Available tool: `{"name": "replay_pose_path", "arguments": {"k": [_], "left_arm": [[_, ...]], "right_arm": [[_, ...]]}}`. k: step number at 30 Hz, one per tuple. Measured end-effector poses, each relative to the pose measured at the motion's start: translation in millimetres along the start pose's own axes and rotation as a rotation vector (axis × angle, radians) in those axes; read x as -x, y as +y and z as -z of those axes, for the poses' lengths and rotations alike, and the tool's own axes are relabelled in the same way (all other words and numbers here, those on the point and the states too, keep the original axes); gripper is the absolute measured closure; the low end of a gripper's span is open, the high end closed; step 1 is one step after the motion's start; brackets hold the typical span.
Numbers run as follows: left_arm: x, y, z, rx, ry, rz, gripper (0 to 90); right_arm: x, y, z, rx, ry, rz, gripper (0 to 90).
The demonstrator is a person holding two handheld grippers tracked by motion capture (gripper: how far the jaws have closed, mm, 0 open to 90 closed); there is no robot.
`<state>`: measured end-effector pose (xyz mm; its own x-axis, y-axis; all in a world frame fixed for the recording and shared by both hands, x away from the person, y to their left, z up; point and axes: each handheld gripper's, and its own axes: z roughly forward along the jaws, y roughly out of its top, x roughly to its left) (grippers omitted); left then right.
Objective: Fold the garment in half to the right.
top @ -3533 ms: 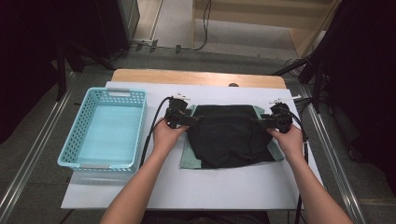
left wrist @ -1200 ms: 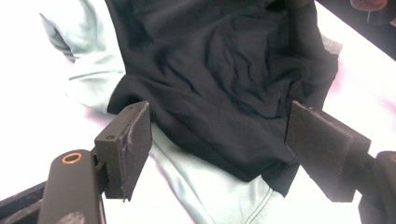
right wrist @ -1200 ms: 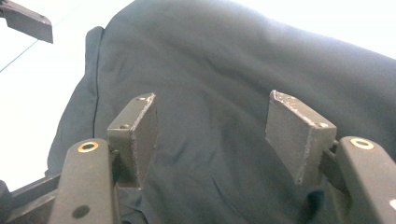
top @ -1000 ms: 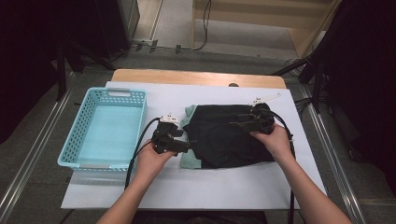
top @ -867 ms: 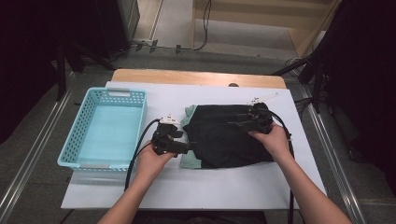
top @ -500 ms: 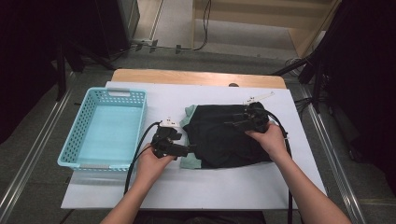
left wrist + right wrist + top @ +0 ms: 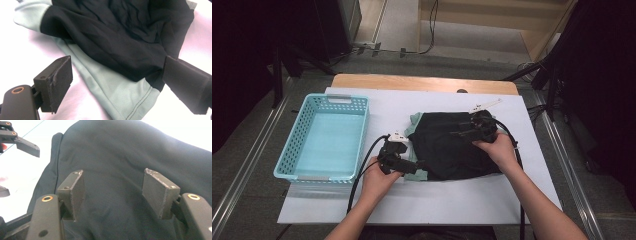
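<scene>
While the black-and-mint garment (image 7: 452, 147) lies half-folded at centre frame on the white table (image 7: 442, 200), 2 risks apply: a loose fold slipping open, or pads snagging 1 layer only. Left gripper (image 7: 414, 165): jaws just widened, released, mint hem (image 7: 120, 95) between them untouched. Right gripper (image 7: 467, 131): spread, hovering over black cloth, upper right.

Both forearms reaching in from the near side, left tongs (image 7: 421, 165) low and level, jaws just opened wide, right tongs (image 7: 460, 133) farther off, jaws parted, pointing left
</scene>
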<state>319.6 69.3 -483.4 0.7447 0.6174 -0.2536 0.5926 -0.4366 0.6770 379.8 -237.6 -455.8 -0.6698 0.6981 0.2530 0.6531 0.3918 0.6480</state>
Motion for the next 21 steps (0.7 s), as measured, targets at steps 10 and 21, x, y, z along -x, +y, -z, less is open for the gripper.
{"name": "replay_pose_path", "arguments": {"k": [10,21], "left_arm": [[-1.7,-12.6,-15.3,-0.047,0.019,-0.003,10.9],[11.1,-15.3,-22.9,-0.026,0.065,-0.047,13.7]], "right_arm": [[-1.2,0.2,-1.8,-0.006,0.005,0.001,33.1],[-2.9,0.4,-3.9,-0.012,0.007,0.004,33.1]]}}
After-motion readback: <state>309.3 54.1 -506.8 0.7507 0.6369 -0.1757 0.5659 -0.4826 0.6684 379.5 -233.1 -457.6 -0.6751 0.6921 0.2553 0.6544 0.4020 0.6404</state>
